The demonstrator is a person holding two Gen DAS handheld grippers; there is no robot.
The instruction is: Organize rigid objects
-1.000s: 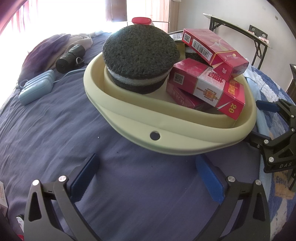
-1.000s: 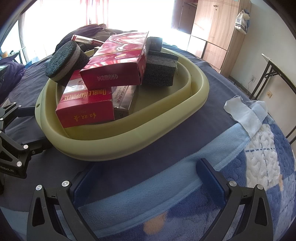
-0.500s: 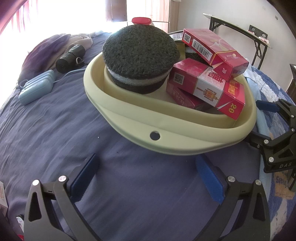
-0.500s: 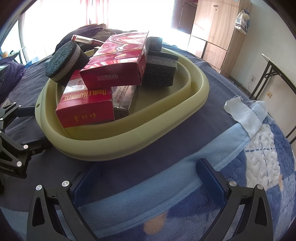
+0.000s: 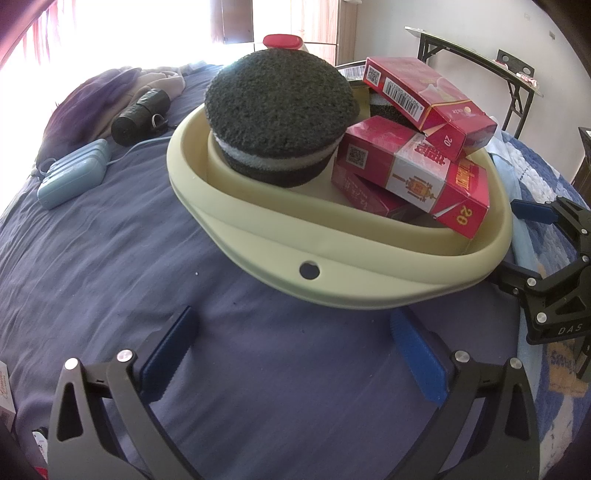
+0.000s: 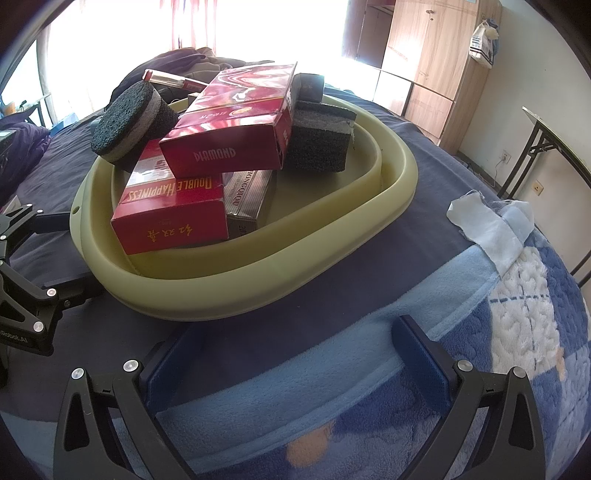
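Nothing has shifted over the last second: red cardboard cartons [image 6: 173,206] and dark round sponges [image 5: 280,114] fill the pale-green plastic basin [image 5: 369,280], left gripper [image 5: 295,350] and right gripper [image 6: 295,354] gaping empty beside it, suggesting sorting is complete.

Boxes [image 6: 225,147] stacked in basin [image 6: 332,236], sponge [image 5: 280,114] beside, on bed [image 5: 110,258].

light: bright daylight, blown-out window [image 5: 122,33] behind | focus: sharp | edges: fisheye bend, dark corners
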